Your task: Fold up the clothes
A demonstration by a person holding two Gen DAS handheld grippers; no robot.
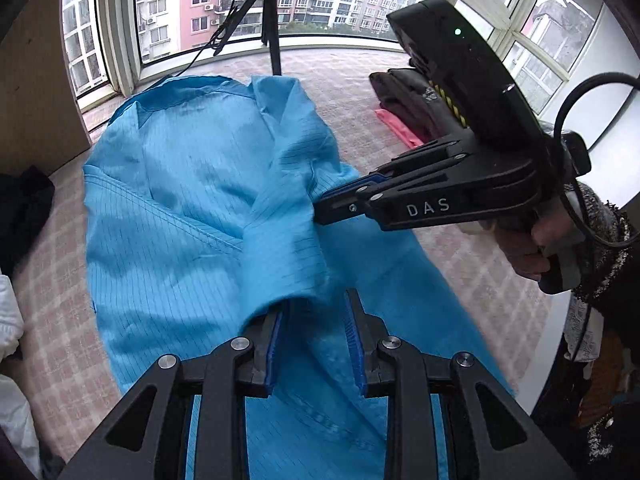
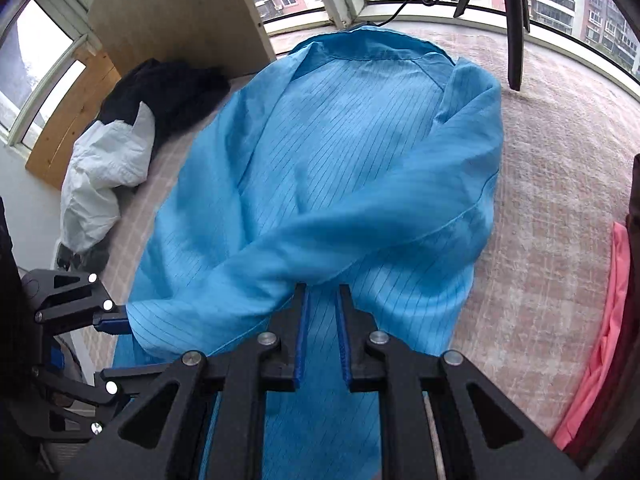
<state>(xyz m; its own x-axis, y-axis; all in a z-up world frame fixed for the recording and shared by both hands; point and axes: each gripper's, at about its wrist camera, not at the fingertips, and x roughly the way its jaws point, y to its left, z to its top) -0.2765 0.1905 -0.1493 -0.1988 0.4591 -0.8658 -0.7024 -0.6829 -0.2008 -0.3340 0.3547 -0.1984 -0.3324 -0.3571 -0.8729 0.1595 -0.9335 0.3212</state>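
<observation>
Left wrist view: a blue pinstriped fabric coat (image 1: pixel 192 208) is spread on the pink checked carpet (image 1: pixel 472 264). Its sleeve (image 1: pixel 288 240) is pinched by the right gripper (image 1: pixel 320 212); the left gripper (image 1: pixel 314 312) is spread, cloth between its fingers.
</observation>
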